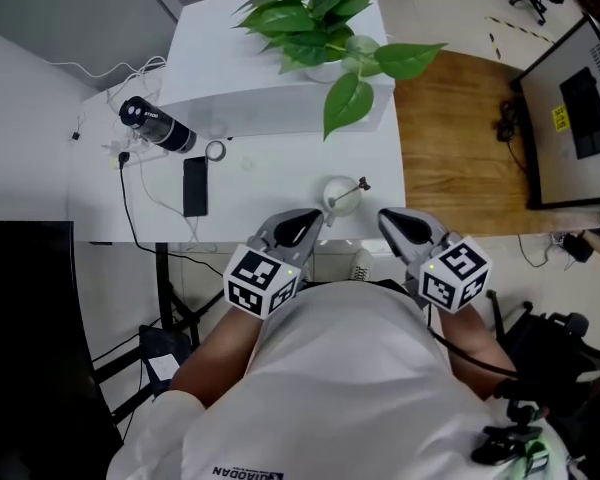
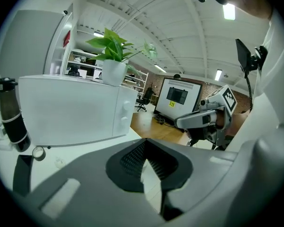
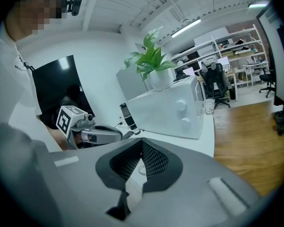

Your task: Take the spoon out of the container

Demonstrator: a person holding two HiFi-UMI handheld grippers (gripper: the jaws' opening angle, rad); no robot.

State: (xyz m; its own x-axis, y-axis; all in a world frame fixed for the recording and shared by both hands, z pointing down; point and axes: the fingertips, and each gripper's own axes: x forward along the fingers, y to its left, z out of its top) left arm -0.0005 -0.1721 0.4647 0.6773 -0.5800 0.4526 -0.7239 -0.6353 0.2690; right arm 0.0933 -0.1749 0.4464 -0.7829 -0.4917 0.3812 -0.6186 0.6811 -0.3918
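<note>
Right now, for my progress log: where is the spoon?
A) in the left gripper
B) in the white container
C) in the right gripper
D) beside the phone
B: the spoon sticks out of the white container; the left gripper and right gripper hold nothing.

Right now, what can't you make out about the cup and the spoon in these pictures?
Head view: the cup is too small to show what it holds; of the spoon only the handle shows, the rest down in the cup.
Left tool view: the body of the left tool hides both.
Right tool view: the body of the right tool covers them too; a pale ring between its pads may be the cup's rim.
</note>
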